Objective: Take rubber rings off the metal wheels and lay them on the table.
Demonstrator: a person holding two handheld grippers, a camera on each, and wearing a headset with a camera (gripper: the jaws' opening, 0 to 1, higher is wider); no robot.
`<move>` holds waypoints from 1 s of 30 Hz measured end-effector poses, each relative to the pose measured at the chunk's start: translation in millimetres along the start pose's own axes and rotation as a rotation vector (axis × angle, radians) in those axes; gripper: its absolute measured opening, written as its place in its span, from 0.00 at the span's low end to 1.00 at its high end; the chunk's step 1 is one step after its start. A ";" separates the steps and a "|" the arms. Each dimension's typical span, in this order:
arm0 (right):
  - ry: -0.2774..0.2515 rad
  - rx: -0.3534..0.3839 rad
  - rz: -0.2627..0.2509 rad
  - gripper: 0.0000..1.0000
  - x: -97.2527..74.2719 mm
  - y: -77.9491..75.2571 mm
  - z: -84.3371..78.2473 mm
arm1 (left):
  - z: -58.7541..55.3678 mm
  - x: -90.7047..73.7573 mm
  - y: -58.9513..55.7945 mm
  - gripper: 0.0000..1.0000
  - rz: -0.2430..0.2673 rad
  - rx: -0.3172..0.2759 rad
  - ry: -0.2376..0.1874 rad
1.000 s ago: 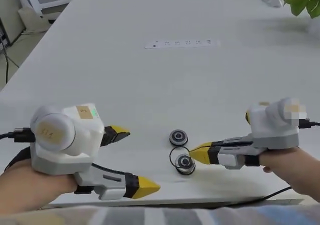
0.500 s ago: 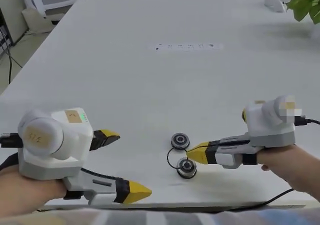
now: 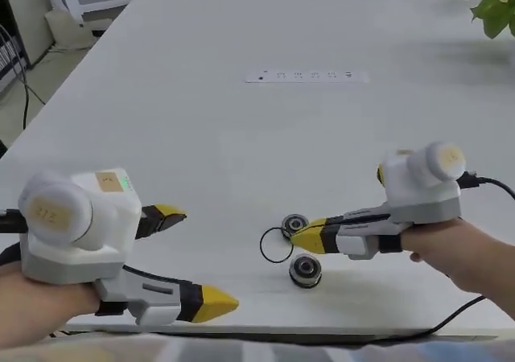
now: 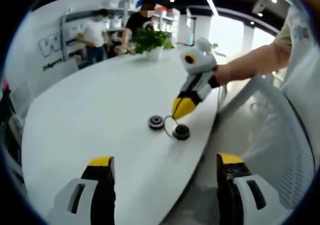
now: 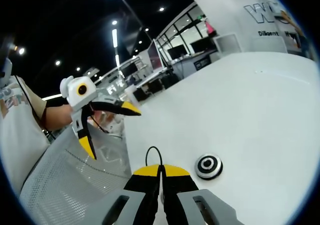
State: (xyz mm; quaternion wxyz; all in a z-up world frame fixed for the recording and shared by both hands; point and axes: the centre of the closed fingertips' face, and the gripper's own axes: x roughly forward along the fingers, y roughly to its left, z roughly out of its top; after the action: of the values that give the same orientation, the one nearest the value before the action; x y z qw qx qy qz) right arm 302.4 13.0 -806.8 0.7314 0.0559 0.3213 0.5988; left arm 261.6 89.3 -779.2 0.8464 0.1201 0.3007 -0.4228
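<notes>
One thin black rubber ring (image 3: 261, 246) is pinched between the shut yellow tips of the right gripper (image 3: 304, 236). It loops out beside two small round metal wheels with dark rims, a farther wheel (image 3: 294, 222) just behind the tips and a nearer wheel (image 3: 306, 270), close to the front edge of the broad white table (image 3: 241, 137). So we judge the step in hand to be laying the ring down. To do it well we would carry it clear of both wheels to bare tabletop, lower it until the loop lies flat, and only then part the jaws, drawing straight back so no tip snags it. Our left gripper (image 3: 189, 257) hovers well apart to the left, its jaws wide and holding nothing. We count two wheels, one loose ring and two grippers — whether either wheel has a ring on its rim we cannot tell.
</notes>
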 end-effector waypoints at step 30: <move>0.119 -0.028 0.012 0.00 42.5 1.1 -3.2 | -2.6 -10.6 8.7 0.86 0.030 -0.004 -0.001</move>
State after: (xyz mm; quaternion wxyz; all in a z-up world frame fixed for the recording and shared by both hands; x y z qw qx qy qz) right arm 303.0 51.1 -826.0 0.7082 0.0121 0.3554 0.6099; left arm 262.6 102.7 -775.2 0.8531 0.1228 0.2990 -0.4095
